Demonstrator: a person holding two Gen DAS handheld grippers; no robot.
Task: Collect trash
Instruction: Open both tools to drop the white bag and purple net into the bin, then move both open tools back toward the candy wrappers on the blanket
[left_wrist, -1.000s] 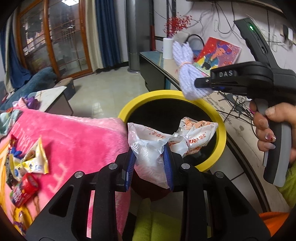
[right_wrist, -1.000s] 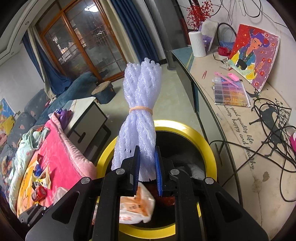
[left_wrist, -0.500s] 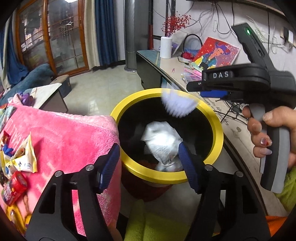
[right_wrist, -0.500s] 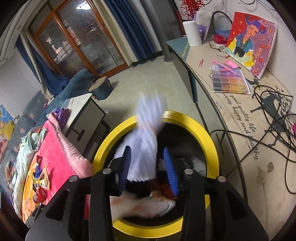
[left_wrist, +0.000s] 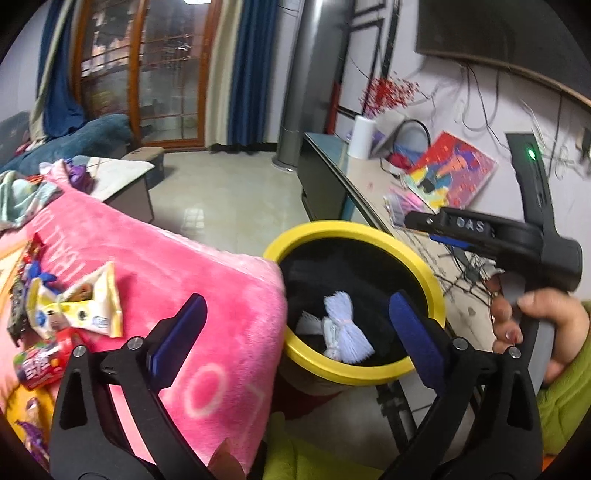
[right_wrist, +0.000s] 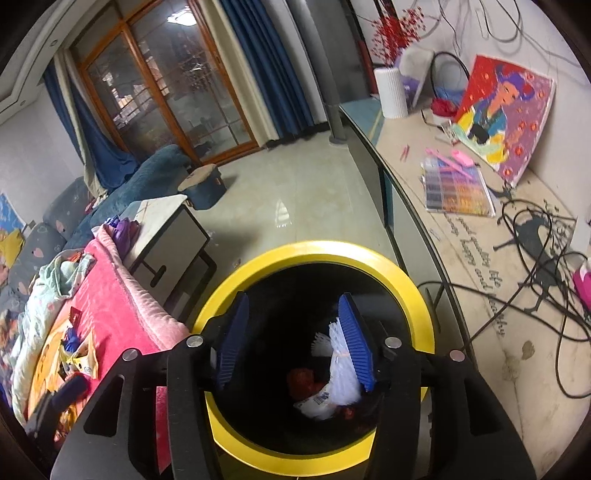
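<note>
Left hand-held gripper (left_wrist: 297, 328): jaws wide, empty, above the yellow-rimmed bin (left_wrist: 424, 277). Right hand-held gripper (right_wrist: 291, 338): jaws wide, empty, over the bin mouth. White foam-net bundle (left_wrist: 347, 332): inside bin, atop wrappers. Snack packets (left_wrist: 74, 310): on pink blanket (left_wrist: 207, 280), beside bin.

A home living room, shown by the blue sofa (right_wrist: 147, 177), curtained glass doors (right_wrist: 177, 107), tiled floor (right_wrist: 295, 206), pink blanket (left_wrist: 184, 295) and painting (right_wrist: 506, 114) on a cluttered surface (right_wrist: 480, 258).

Dim indoor light, ceiling lamp (right_wrist: 180, 19) glare on floor (right_wrist: 280, 214), fisheye-bent edges, slight motion blur.
</note>
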